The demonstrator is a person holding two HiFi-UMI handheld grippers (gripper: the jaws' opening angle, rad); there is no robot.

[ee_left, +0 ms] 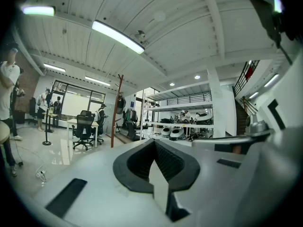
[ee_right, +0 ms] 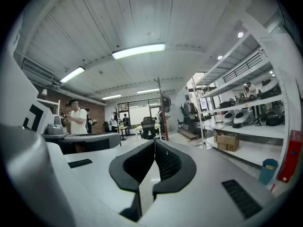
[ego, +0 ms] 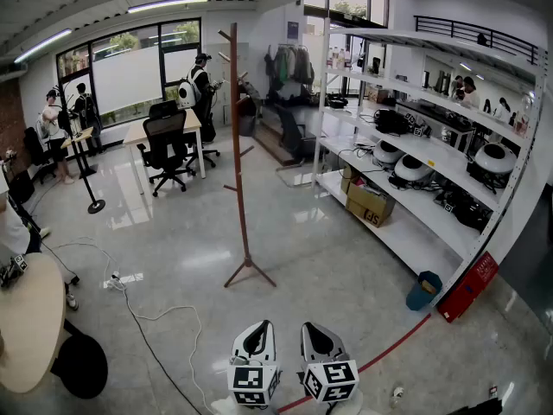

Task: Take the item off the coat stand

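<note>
while our left gripper (ego: 257, 328) and right gripper (ego: 314, 330) sit empty, jaws together, the coat stand (ego: 236, 145) rises well ahead on open floor (ego: 337, 266), left of shelving (ego: 415, 150), a dark item (ee_right: 166, 101) near its top.

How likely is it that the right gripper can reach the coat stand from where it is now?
Unlikely from here. The right gripper, shut, is far from the coat stand, with open floor between them. Nothing blocks the way, so walking closer should do.
</note>
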